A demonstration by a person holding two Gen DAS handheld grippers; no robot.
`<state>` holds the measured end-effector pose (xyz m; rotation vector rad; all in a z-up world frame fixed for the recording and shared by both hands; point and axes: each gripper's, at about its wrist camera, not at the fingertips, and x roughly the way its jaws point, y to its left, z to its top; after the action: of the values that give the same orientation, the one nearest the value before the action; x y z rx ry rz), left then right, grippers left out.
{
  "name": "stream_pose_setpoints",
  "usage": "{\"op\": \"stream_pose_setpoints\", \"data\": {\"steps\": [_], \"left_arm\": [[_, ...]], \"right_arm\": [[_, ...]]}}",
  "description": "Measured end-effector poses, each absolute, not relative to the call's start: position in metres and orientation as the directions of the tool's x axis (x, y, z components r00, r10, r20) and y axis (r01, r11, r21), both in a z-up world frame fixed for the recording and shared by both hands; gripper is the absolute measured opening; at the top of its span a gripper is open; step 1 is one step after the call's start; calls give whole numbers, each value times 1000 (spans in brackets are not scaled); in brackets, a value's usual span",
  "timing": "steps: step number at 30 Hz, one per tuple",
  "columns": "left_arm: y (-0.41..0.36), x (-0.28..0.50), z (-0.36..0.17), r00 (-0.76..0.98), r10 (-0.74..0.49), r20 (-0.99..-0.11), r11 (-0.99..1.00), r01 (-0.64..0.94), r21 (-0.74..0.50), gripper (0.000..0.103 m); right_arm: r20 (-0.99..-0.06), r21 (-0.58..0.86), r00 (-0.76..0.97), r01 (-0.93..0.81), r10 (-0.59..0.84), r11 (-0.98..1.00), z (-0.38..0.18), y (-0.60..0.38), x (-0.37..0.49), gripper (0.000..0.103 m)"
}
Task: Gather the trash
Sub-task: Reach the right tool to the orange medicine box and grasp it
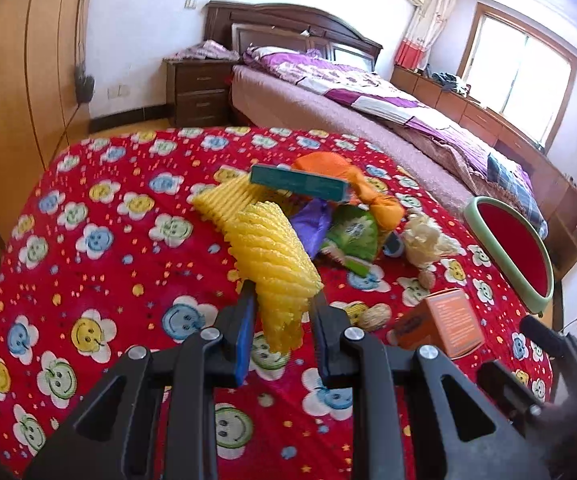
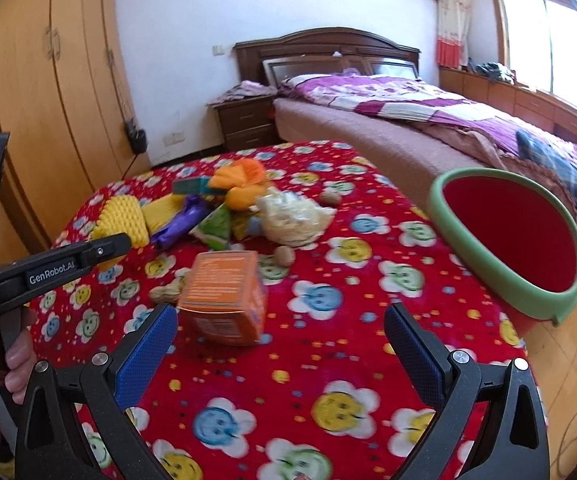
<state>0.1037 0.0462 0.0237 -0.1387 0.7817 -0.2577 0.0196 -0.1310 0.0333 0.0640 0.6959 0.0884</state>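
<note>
My left gripper point(image 1: 282, 312) is shut on a yellow foam fruit net point(image 1: 274, 264) and holds it above the red flowered tablecloth point(image 1: 100, 264); the net also shows in the right wrist view point(image 2: 122, 216). My right gripper point(image 2: 280, 320) is open and empty, just before an orange box point(image 2: 224, 296) that also shows in the left wrist view point(image 1: 444, 324). A pile of trash lies at the table's middle: a second yellow net point(image 1: 224, 200), a teal box point(image 1: 298, 182), orange cloth point(image 1: 352, 184), a purple wrapper point(image 2: 180, 220), a green wrapper point(image 2: 216, 224), crumpled white plastic point(image 2: 296, 216). A red bin with a green rim point(image 2: 508, 236) stands at the table's right edge.
Nuts lie on the cloth point(image 2: 284, 256), point(image 2: 330, 198). Peanut shells point(image 2: 168, 292) lie left of the orange box. A bed point(image 2: 408, 120), a nightstand point(image 2: 244, 120) and a wooden wardrobe point(image 2: 48, 100) stand behind the table.
</note>
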Motion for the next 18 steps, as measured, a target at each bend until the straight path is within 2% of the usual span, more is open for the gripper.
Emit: {"op": "stream_pose_setpoints", "data": {"steps": [3,5,7,8,10,12,18], "left_arm": [[50,106,19,675,-292,-678,956,179,-233,25],[51,107,16,669,-302,-679,953,183,-243,25],[51,108,15,662,-319,-678,947,187,-262,25],[50,109,15,661,-325,-677,945,189,-269,25],[50,108,14,660,-333,-673,941,193,-277,25],[50,108,15,661,-335,-672,941,195,-277,25],[52,101,22,675,-330,-660,942,187,-279,25]], "right_arm": [[-666,85,740,-51,95,995,24,-124,32,101],[-683,101,721,-63,115,993,18,-121,39,93],[-698,100,706,-74,123,992,16,-119,42,81],[-705,99,698,-82,128,992,13,-117,45,79],[-713,106,687,-93,141,990,10,-115,47,59],[-720,98,680,-101,141,990,8,-113,47,48],[-702,87,699,-103,135,991,13,-116,41,47]]}}
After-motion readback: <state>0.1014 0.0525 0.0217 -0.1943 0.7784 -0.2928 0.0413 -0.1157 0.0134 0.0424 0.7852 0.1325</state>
